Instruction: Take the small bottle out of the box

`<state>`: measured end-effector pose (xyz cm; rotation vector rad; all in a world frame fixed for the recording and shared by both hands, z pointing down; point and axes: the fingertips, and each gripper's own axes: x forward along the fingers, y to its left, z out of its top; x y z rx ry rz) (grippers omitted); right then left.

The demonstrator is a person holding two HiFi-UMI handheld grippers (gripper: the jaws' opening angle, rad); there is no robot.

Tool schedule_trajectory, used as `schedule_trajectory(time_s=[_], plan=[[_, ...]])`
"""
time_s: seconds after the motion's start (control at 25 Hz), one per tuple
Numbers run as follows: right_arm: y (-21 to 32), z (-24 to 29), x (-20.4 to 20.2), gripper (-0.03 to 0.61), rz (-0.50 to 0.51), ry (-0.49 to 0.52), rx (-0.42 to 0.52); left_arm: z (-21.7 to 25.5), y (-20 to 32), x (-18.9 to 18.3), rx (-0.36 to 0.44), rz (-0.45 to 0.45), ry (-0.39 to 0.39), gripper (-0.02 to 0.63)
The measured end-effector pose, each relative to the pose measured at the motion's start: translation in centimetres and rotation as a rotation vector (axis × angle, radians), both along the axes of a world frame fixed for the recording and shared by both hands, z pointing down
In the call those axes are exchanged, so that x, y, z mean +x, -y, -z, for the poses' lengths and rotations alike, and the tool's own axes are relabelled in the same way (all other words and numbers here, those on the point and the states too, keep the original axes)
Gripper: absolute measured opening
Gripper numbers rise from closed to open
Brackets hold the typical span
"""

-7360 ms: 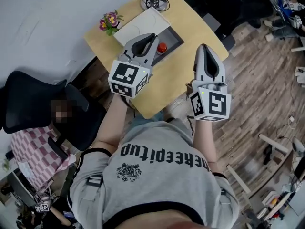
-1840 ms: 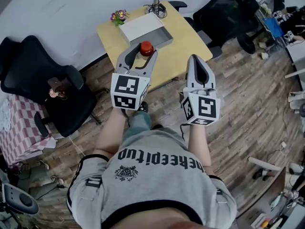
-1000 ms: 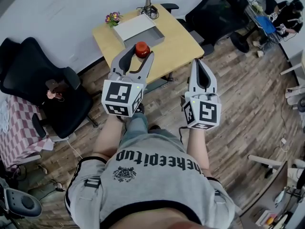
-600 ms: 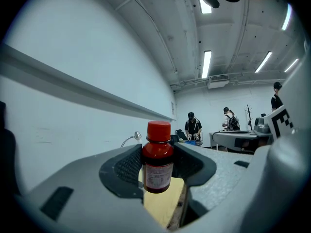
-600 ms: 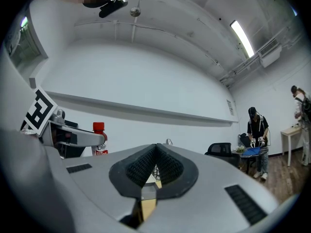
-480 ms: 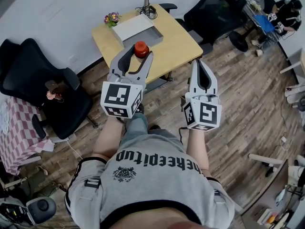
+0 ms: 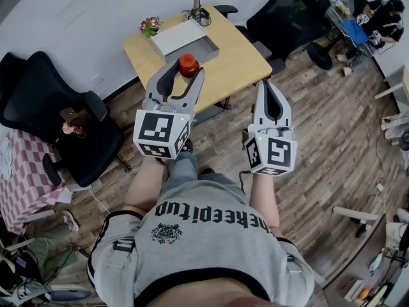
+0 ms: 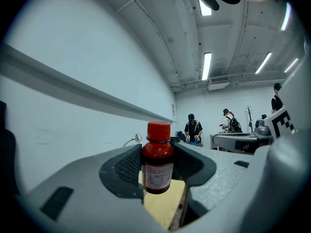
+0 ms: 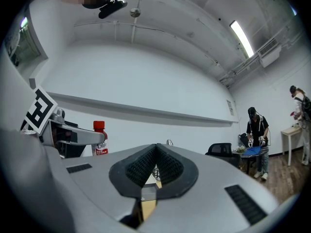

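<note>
My left gripper is shut on the small bottle, a dark red bottle with a red cap and a white label, held upright high above the floor. In the left gripper view the small bottle stands clamped between both ribbed pads. The box, a shallow white and grey tray, lies on the yellow table beyond the bottle. My right gripper is shut with nothing in it, level with the left one. The right gripper view shows the small bottle at the left.
Black office chairs stand at the left and beyond the table. A small flower pot and a lamp base sit on the table's far edge. Wooden floor lies below. People work at desks far off.
Over the last second the grippers and bottle have hardly moved. Since 7.4 s ago the left gripper has taken the bottle out of the box and I have backed away from the table.
</note>
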<state>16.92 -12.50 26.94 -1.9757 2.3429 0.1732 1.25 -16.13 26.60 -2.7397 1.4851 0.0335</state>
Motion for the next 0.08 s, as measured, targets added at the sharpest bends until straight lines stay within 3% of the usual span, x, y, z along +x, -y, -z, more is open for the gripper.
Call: schedule_trajectory(time_s=[0.08], plan=[[0.0, 0.02, -0.09, 0.002, 0.001, 0.0, 0.0, 0.08, 0.0, -0.12, 0.001, 0.0, -0.004, 0.207]])
